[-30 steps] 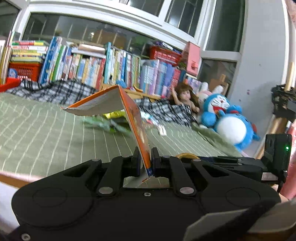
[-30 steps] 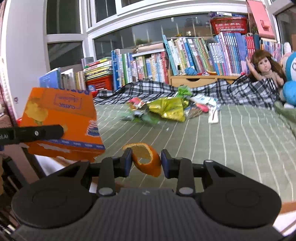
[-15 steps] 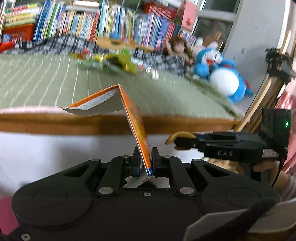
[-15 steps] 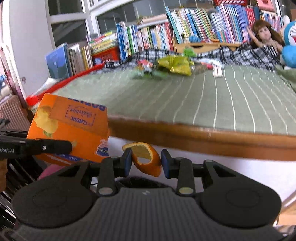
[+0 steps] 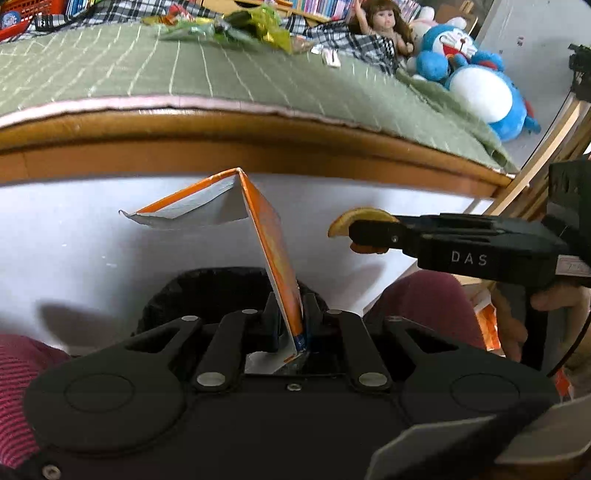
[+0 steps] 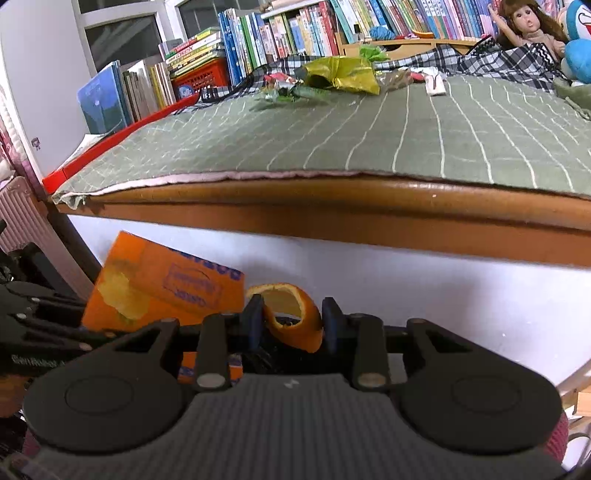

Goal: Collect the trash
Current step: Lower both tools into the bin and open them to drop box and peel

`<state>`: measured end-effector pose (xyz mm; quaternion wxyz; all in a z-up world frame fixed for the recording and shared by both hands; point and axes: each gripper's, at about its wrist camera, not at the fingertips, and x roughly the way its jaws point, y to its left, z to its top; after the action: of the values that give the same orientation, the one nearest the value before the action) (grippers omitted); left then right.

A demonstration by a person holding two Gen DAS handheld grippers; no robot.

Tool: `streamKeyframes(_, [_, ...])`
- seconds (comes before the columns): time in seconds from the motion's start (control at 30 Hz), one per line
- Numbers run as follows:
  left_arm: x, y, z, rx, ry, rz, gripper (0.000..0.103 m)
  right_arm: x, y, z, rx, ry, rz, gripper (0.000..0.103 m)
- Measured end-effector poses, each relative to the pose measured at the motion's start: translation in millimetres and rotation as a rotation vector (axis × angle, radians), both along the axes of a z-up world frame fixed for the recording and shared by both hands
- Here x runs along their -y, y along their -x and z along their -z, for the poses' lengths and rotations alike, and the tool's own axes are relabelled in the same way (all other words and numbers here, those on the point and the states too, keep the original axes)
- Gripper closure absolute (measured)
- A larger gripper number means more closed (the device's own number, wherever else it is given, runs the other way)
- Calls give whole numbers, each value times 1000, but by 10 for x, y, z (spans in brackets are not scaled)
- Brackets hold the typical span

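Right gripper's side, right of the left wrist view: the right gripper (image 5: pixel 341 230) bears the white letters "DAS".
Left gripper's arm, lower left edge of the right wrist view: the left gripper (image 6: pixel 85 332) bears small pale lettering that begins "Gen" and seems to read "GenRobot"; the end is cut off.
Orange box, lower left of the right wrist view: the orange box (image 6: pixel 162 291) carries blue print and a stamp-like label, upside down and too blurred to read.
Book spines, top of the right wrist view: the books (image 6: pixel 295 33) have titles too small to read.
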<state>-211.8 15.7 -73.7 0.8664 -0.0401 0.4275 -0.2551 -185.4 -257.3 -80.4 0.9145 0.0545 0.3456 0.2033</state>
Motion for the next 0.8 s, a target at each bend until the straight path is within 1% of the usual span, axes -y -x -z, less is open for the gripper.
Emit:
streamKeyframes(0.17, [90,-52,85,-32,-2,14,89,-25,-42,48,-15,13,-2,62])
streamKeyframes(0.33, [159,-54,97,-12,-35,20,87,-31,-75,78,-29,8,1,60])
streamKeyframes(0.4, [160,-56,92,-7,-43,18,85,-36,-85,84,-30,7,1,56])
streamKeyframes(0.47, [156,-56,86,1,-49,16,78,-41,-104,91,-33,3,-1,55])
streamKeyframes(0.53, [145,-50,73,15,-57,10,63,-41,-120,95,-36,-5,-3,50])
streamKeyframes(0.57, [143,-40,64,25,-62,9,62,-41,-125,93,-33,-10,-2,41])
streamKeyframes(0.63, [147,-22,40,52,-72,6,56,-40,-131,83,-28,-23,-6,40])
streamKeyframes(0.7, [147,-6,11,77,-86,3,53,-47,-140,66,-21,-25,-6,37])
streamKeyframes(0.8, [136,8,-46,114,-104,-3,51,-54,-147,31,-9,-23,-10,37])
